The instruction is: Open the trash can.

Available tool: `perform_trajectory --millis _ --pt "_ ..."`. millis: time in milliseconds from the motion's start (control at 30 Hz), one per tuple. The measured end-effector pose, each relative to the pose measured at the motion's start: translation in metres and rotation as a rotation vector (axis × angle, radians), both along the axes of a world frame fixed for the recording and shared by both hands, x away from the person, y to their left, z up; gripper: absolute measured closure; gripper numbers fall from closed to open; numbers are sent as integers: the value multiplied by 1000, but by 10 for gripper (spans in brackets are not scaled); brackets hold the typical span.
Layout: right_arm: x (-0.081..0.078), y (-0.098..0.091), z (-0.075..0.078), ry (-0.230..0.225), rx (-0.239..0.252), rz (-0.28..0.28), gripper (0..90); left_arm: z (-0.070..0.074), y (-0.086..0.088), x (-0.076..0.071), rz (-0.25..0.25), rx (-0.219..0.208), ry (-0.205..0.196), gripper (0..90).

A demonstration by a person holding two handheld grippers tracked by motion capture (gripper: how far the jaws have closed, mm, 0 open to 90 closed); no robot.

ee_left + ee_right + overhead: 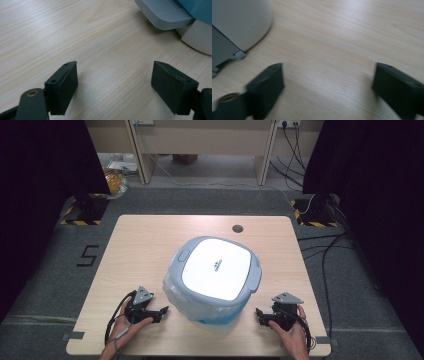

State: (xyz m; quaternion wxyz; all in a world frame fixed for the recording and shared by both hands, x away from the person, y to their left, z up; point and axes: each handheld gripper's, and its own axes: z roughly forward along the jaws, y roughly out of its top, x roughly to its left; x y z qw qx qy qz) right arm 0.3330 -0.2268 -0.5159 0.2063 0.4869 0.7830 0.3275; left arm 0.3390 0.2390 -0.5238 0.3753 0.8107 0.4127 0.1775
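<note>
A squarish bin [215, 277] with a white lid framed in grey, a blue base and a clear liner bag stands near the middle of the wooden table [145, 245]. My left gripper [161, 312] rests on the table at the bin's front left, open, nothing between its fingers. My right gripper [261, 316] sits at the bin's front right, open and empty too. In the left gripper view the gripper [113, 85] faces bare wood with the bin's grey lid edge [170, 12] at upper right. In the right gripper view the gripper [328, 87] shows the bin's pale wall [242, 22] at upper left.
A round cable hole [238, 228] lies near the table's far edge. Beyond it stand a desk frame [200, 145], dark curtains on both sides, floor cables [325, 250] at right and a floor marking "5" [87, 256] at left.
</note>
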Motion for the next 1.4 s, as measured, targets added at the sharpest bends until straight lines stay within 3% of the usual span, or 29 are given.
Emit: perform_trajectory --millis 100,133,200,267,300,400,500,667,733,867,1000,1067,1167,1200,1300,1333,1400 --pt "-3 -1 3 -2 36 -4 184 1 1 1 2 -4 3 222" --pt "-5 -1 6 -11 51 -11 133 1 1 2 8 -11 -3 224" --pt "-11 0 12 -47 51 -11 176 2 1 5 28 -27 -15 227" --pt "-26 5 22 -76 71 3 151 4 0 7 41 -37 -33 227" --pt "-26 5 22 -76 71 3 151 6 0 9 46 -41 -41 227" --pt "-49 16 32 -107 88 45 150 14 -7 23 64 -82 -75 226" --pt "-58 23 37 -117 102 74 149 17 -14 34 64 -96 -84 227" --pt "-69 40 51 -151 133 136 149 18 -29 49 46 -89 -80 229" --pt "-74 49 57 -164 150 184 149 16 -32 51 36 -78 -73 233" --pt "-79 61 65 -188 184 221 149 8 -36 52 31 -56 -66 248" --pt "-81 69 69 -209 205 250 147 8 -36 53 32 -62 -61 246" --pt "-80 74 69 -222 208 241 135 8 -36 53 33 -62 -60 251" --pt "-77 77 67 -239 207 247 42 8 -36 52 37 -71 -50 260" --pt "-75 78 67 -233 201 219 5 8 -37 52 38 -74 -48 286" --pt "-73 77 67 -235 197 205 6 8 -38 51 35 -73 -48 307" --pt "-71 71 67 -246 187 169 6 8 -40 51 32 -72 -45 308" --pt "-70 69 67 -251 181 153 6 8 -42 51 29 -65 -48 308"
